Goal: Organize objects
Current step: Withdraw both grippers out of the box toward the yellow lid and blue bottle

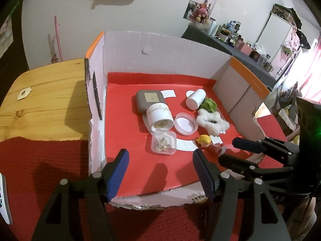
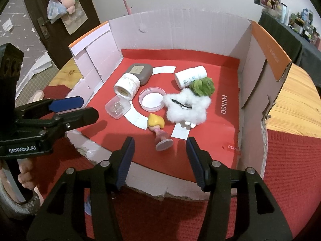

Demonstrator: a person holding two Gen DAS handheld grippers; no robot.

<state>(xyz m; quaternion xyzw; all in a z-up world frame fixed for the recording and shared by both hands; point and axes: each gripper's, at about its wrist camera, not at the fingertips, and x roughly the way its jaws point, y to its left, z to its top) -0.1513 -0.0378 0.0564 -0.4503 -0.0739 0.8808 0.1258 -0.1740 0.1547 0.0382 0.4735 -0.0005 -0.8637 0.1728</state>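
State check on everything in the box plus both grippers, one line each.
left gripper: open, empty
right gripper: open, empty
white jar: on its side
white bottle: on its side, cap on
round dish: upright, open, no lid
small clear box: lid shut
doll figure: lying down
grey case: closed, flat
cardboard box: open top, near wall cut low

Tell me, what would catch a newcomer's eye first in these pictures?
Probably the bright red sheet lining the open cardboard box, with small things huddled at its middle. A fluffy white cotton wad lies beside a green leafy ball, and a little blonde figurine lies toppled at the near edge. In front, the left gripper and right gripper stand with jaws apart, holding nothing.
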